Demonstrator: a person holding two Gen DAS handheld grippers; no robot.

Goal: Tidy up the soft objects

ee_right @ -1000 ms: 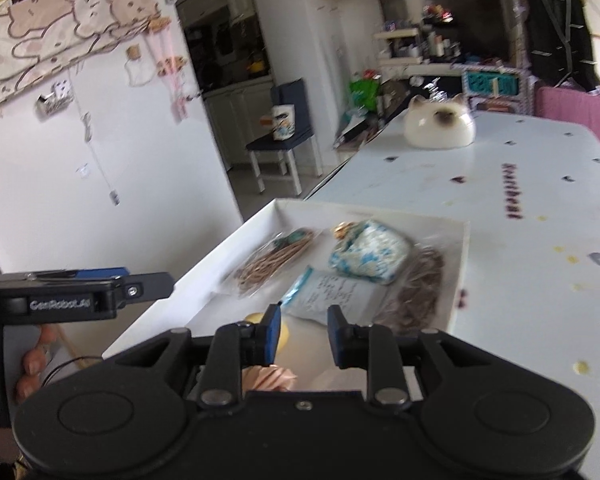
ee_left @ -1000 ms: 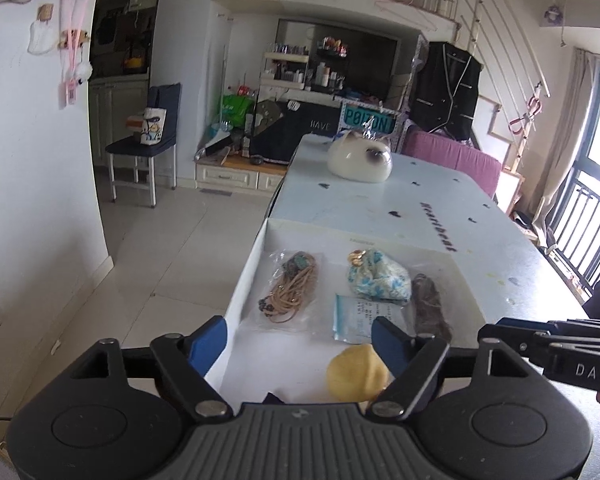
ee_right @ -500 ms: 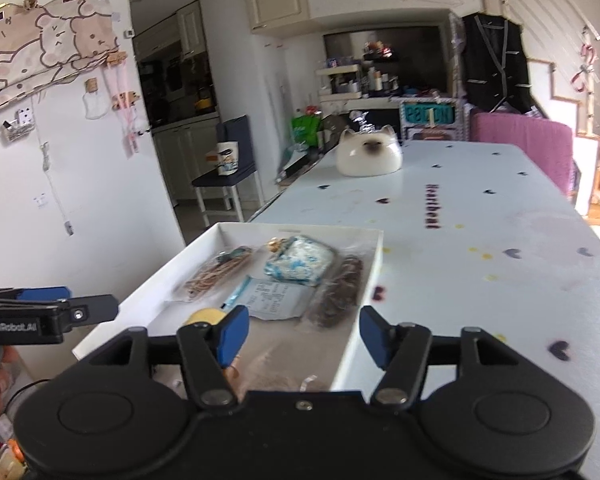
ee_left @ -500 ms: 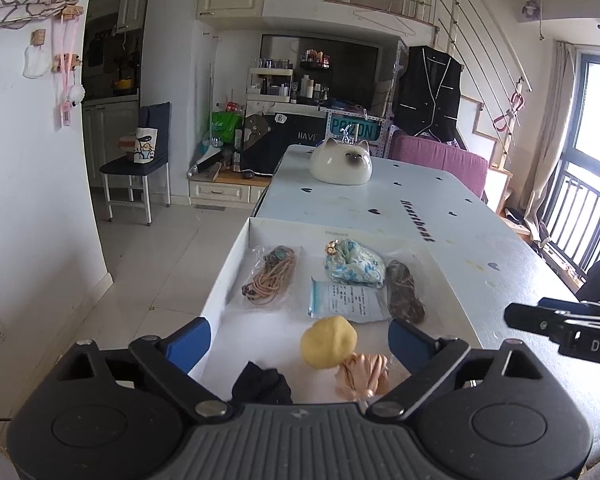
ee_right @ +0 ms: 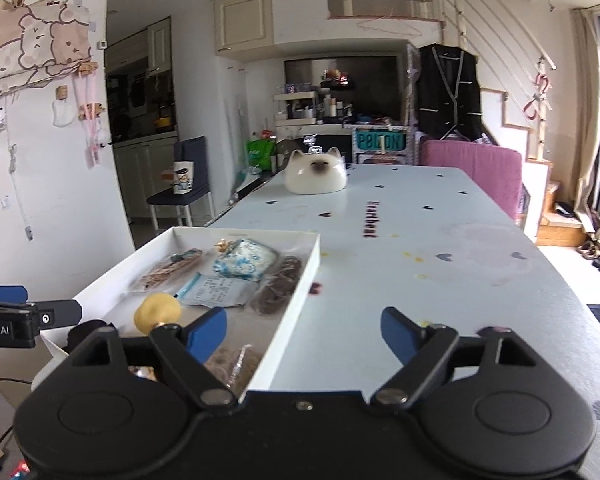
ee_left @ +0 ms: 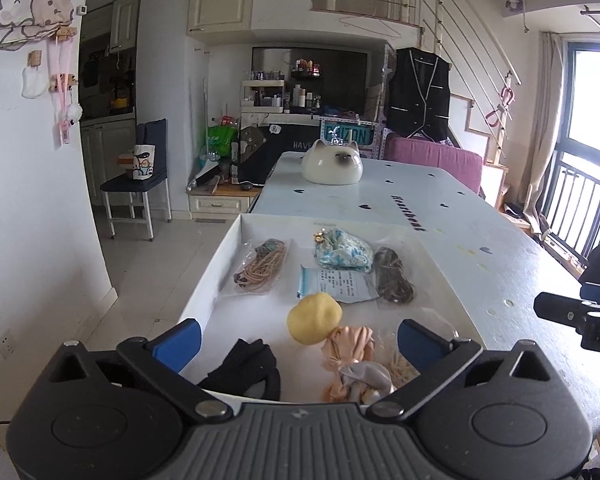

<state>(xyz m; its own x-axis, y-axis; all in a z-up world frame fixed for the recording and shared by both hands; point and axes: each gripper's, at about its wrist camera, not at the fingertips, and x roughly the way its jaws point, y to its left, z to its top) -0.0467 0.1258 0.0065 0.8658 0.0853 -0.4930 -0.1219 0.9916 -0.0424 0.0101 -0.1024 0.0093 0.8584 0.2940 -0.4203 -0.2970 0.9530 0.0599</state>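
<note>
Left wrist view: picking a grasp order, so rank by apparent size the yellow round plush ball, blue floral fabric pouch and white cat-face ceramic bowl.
1. White cat-face ceramic bowl and blue floral fabric pouch: alike, and the bowl sits farther away, so no ranking between them.
2. Yellow round plush ball.

Each tool is black plastic with blue fingertips (ee_left: pixel 178 342), silver screws and round discs; the left tool (ee_left: pixel 298 340) has a ribbed grey part, and the right tool (ee_right: pixel 304 330) is plain black.

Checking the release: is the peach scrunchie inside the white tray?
Inside. The peach scrunchie lies on the white tray floor beside the yellow ball; neither gripper holds it.
</note>
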